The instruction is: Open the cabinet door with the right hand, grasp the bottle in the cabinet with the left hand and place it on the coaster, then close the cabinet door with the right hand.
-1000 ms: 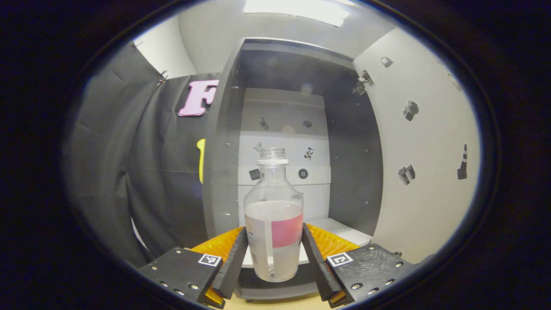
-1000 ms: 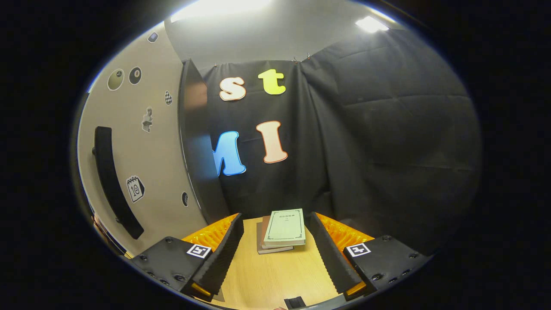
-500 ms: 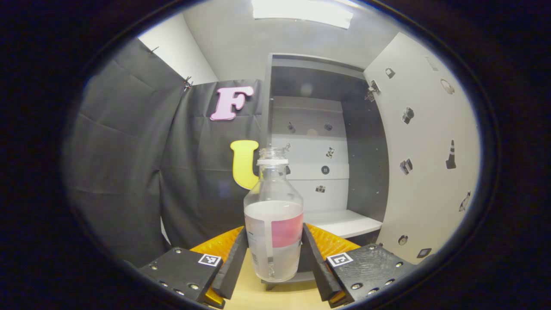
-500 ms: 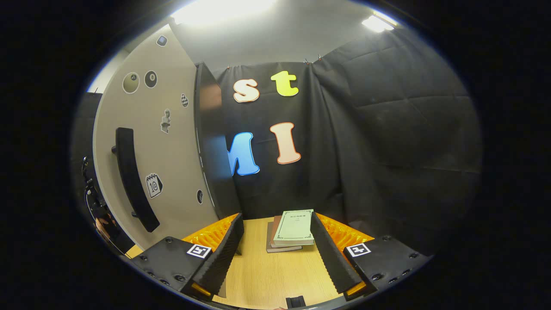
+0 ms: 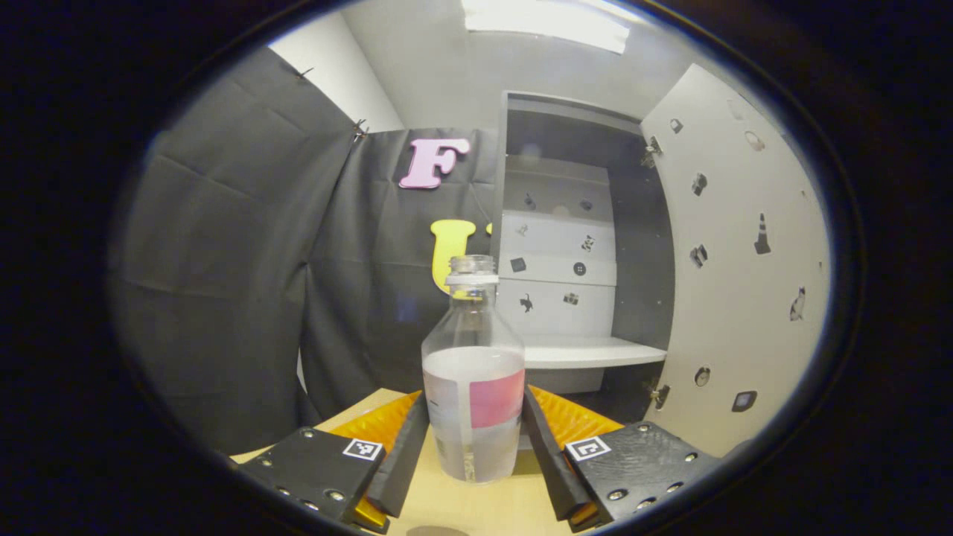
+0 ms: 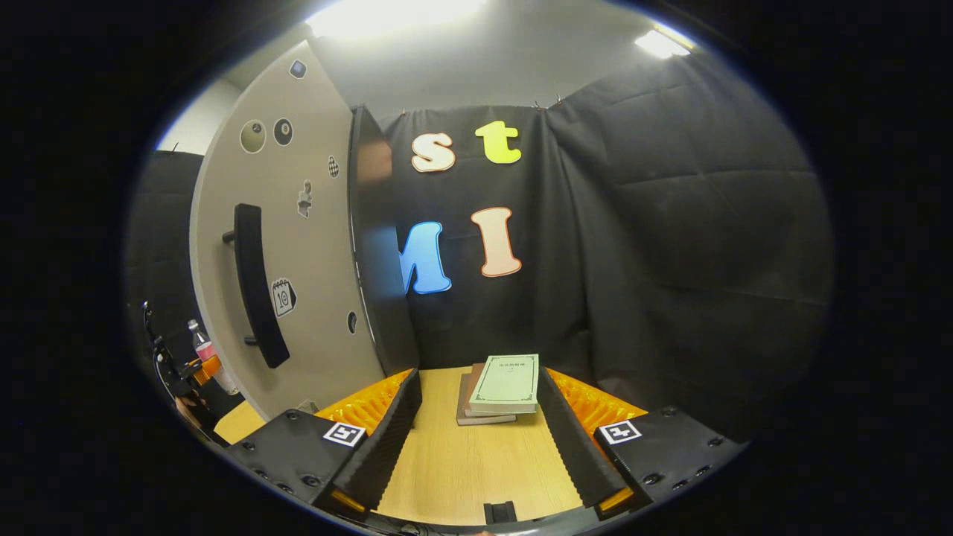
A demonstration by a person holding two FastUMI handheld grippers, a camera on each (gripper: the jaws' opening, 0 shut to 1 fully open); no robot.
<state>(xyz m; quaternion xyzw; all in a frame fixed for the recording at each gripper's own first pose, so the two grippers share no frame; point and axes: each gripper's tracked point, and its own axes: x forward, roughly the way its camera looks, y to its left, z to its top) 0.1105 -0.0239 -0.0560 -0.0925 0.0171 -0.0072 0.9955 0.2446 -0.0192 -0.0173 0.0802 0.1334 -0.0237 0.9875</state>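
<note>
In the left gripper view a clear bottle (image 5: 472, 387) with a pink-and-white label and no cap stands upright between my left gripper's (image 5: 473, 447) fingers, which are shut on it, above the wooden table (image 5: 476, 506). Behind it the grey cabinet (image 5: 573, 246) is open, its white shelf (image 5: 588, 351) bare, its door (image 5: 737, 260) swung out to the right. In the right gripper view my right gripper (image 6: 476, 439) is open over the table, with nothing between its fingers. The door (image 6: 298, 253) with its black handle (image 6: 257, 286) is at the left. The bottle (image 6: 202, 350) appears far left.
Two stacked books (image 6: 500, 387) lie on the wooden table (image 6: 469, 469) ahead of my right gripper. Black cloth walls close the booth behind and to the sides. A small dark block (image 6: 499, 512) sits at the table's near edge.
My left gripper has drawn back out of the cabinet with the bottle, and the cabinet now looks farther and more to the right. My right gripper has backed away from the door slightly.
</note>
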